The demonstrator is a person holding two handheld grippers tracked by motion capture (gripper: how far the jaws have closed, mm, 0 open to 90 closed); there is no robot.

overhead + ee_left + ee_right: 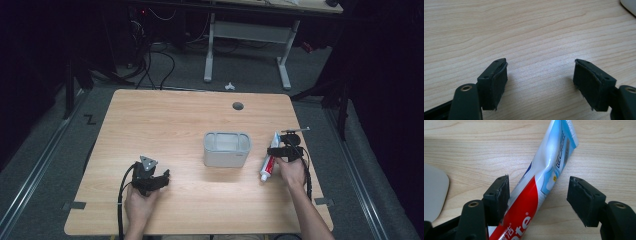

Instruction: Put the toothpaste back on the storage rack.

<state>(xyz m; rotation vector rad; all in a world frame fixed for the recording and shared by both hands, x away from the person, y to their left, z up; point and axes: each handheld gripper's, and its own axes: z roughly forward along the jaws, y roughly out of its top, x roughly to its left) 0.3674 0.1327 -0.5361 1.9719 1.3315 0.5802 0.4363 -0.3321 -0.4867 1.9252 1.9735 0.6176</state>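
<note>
Table [165, 120] is bare wood; grey bin [226, 149] sits mid-table, toothpaste tube [268, 161] lies just right of it. Right gripper [537, 195] straddles the tube, jaws wide, tube against one pad only: off-centre, so closing could squirt it sideways or buckle it. Left gripper [540, 77] is wide, holding nothing.

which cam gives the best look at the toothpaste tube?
Right gripper view: the toothpaste tube lies large between the open jaws of the right gripper, print and bend plain. In the high view the tube is small, beside the grey bin. The left gripper view looks at the table.
</note>
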